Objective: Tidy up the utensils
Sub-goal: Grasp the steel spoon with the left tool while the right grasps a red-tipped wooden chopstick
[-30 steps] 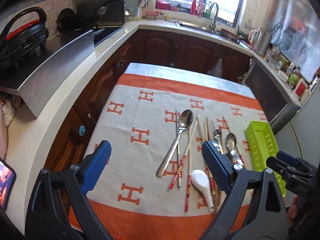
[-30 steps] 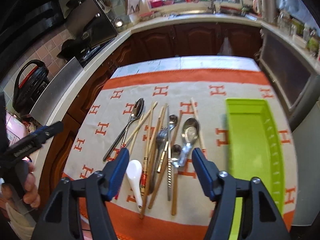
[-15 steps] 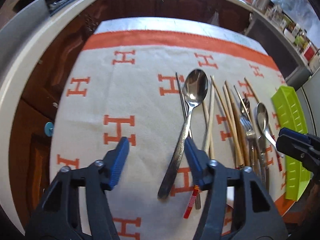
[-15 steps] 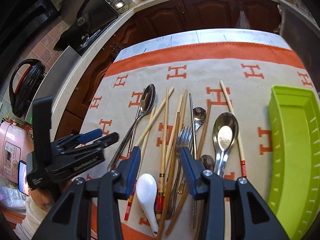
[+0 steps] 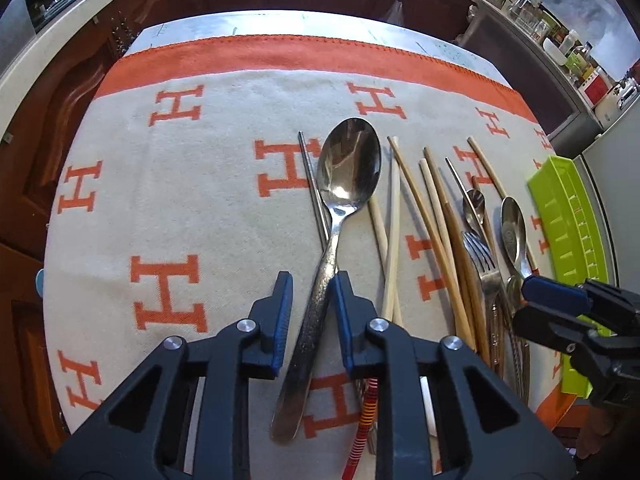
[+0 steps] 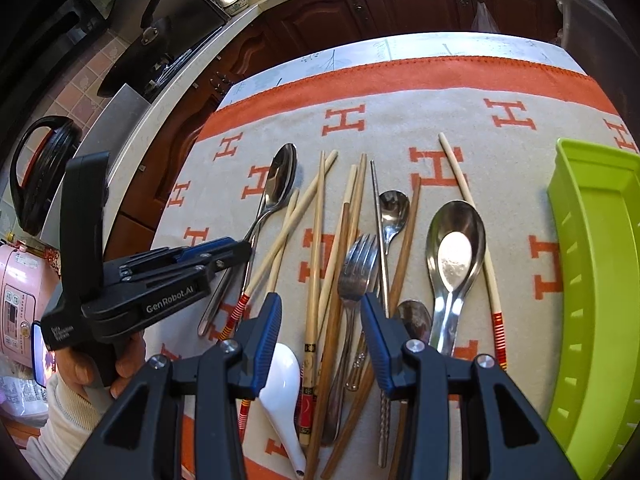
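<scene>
A pile of spoons, forks and chopsticks lies on an orange-and-cream H-pattern cloth (image 5: 180, 200). My left gripper (image 5: 310, 292) is low over the handle of a large steel spoon (image 5: 348, 168); its jaws stand close on either side of the handle with a small gap on the left. The left gripper also shows in the right wrist view (image 6: 224, 252). My right gripper (image 6: 320, 320) is open over a steel fork (image 6: 356, 264) and wooden chopsticks (image 6: 316, 240). A white ceramic spoon (image 6: 280, 384) lies under its left finger.
A lime-green tray (image 6: 596, 280) stands at the cloth's right edge; it also shows in the left wrist view (image 5: 568, 216). Another large steel spoon (image 6: 456, 248) lies beside it. Dark wooden cabinets and a white counter ring the table. A black kettle (image 6: 40, 176) sits far left.
My left gripper has dropped toward the cloth and narrowed around the large spoon's handle. My right gripper has come down over the pile and narrowed somewhat.
</scene>
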Available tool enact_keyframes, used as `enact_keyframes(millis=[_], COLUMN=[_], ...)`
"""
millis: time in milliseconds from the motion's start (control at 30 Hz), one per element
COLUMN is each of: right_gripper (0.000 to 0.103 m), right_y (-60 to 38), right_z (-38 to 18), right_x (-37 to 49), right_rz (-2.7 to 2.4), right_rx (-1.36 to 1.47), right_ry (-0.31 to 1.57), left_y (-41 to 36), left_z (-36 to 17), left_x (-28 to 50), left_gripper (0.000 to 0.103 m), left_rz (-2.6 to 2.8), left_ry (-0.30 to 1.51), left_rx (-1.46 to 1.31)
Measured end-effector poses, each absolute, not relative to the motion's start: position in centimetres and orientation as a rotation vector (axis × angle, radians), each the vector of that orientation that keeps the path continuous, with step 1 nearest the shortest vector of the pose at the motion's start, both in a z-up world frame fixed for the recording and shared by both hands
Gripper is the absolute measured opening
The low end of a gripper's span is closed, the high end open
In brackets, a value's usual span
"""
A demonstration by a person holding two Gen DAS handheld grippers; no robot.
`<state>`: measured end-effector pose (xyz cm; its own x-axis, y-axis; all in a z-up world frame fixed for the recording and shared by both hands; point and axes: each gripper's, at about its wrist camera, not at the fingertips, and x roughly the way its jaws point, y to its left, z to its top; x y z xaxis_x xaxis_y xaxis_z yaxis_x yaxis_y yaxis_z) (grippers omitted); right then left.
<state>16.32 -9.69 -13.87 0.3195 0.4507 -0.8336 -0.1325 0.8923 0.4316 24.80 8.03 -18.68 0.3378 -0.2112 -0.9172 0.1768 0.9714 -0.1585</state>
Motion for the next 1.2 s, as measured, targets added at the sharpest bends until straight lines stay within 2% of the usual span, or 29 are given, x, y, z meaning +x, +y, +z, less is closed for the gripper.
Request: enact_keyframes(millis=[233, 300, 700, 900, 1167, 1200], right_gripper=[0.041, 0.041, 0.041, 0.032, 0.024, 0.021], right_y=[-9.5, -9.5, -7.2, -4.9, -3.6, -3.5], right_z=[-13.8, -13.8, -14.6, -16.6, -18.6, -18.7], right_x=[16.1, 16.0, 17.6, 19.5, 20.5, 20.5], right_rz=[0.390, 0.388, 0.466, 0.527, 0.494, 0.482], right_rx=[0.297, 0.294, 0.364, 0.497, 0.586, 0.588], right_ry=[1.179, 1.182, 1.209, 1.307, 1.394, 1.394], left_y=[6.7, 6.9, 11.3, 13.0, 13.0, 13.0], left_z=[-19.0, -18.9, -17.9, -17.3, -17.1, -17.0], left_x=[24.9, 25.0, 22.0, 19.7, 17.6, 17.3], left_gripper=[0.018, 0.009, 0.008, 0.008, 0.008, 0.008], left_rz=[-0.297, -0.290, -0.137, -0.096, -0.104, -0.106], left_ry=[1.199, 1.206, 1.181, 1.164, 1.159, 1.157], left_rx=[0.041, 0.025, -0.078, -0.137, -0.173, -0.176])
